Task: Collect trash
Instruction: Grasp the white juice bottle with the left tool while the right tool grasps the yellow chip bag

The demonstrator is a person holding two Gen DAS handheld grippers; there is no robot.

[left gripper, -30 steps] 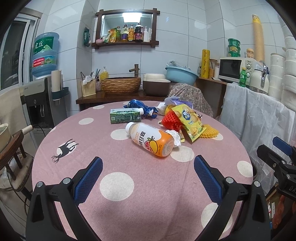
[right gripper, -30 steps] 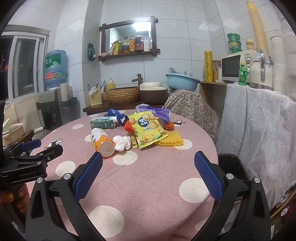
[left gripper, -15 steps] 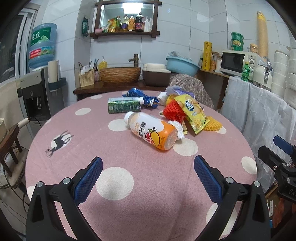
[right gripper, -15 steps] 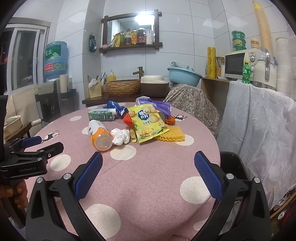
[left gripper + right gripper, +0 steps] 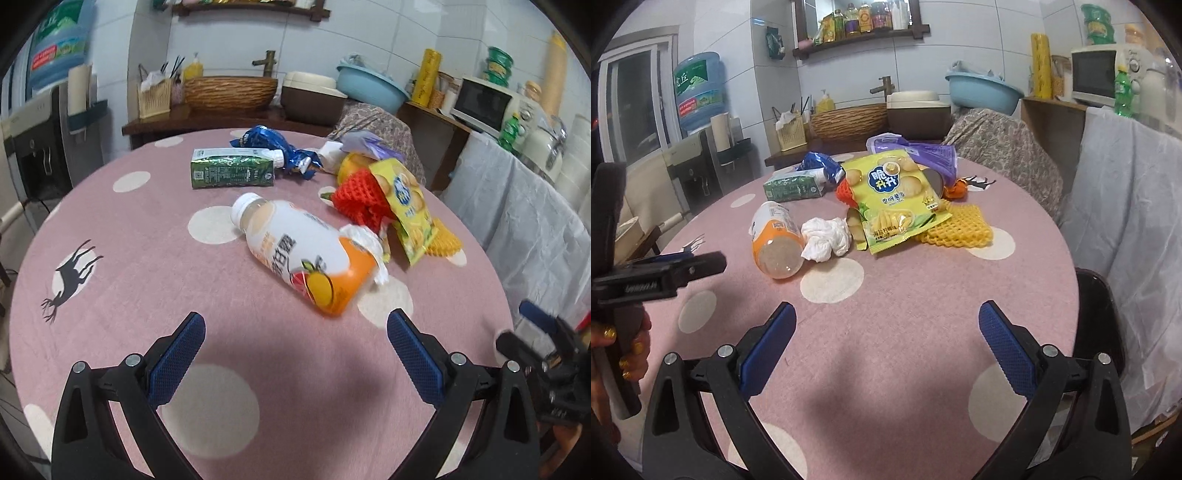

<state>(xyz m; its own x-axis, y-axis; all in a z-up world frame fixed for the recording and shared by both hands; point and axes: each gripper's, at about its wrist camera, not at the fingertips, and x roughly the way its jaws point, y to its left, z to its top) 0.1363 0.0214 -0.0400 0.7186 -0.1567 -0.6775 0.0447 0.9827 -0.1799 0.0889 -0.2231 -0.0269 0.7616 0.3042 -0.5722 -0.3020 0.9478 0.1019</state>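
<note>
Trash lies in a heap on the round pink dotted table (image 5: 129, 280). An orange-and-white drink bottle (image 5: 301, 256) lies on its side, nearest my left gripper (image 5: 295, 354), which is open and empty just short of it. Behind it are a green carton (image 5: 232, 172), a blue wrapper (image 5: 273, 144), red foam netting (image 5: 360, 197), a yellow chip bag (image 5: 895, 195), yellow foam netting (image 5: 956, 225) and a crumpled white tissue (image 5: 827, 238). My right gripper (image 5: 886, 354) is open and empty over the near table, well short of the heap.
A black bin (image 5: 1102, 314) stands at the table's right edge, beside a white-draped counter (image 5: 1137, 206). A patterned covered chair (image 5: 1001, 147) is behind the table. A water dispenser (image 5: 48, 110) stands at the left. A hand (image 5: 613, 354) holds the left gripper.
The left gripper has moved forward and lower toward the drink bottle, which now looks larger. The right gripper has also edged closer to the heap. Both stay open.
</note>
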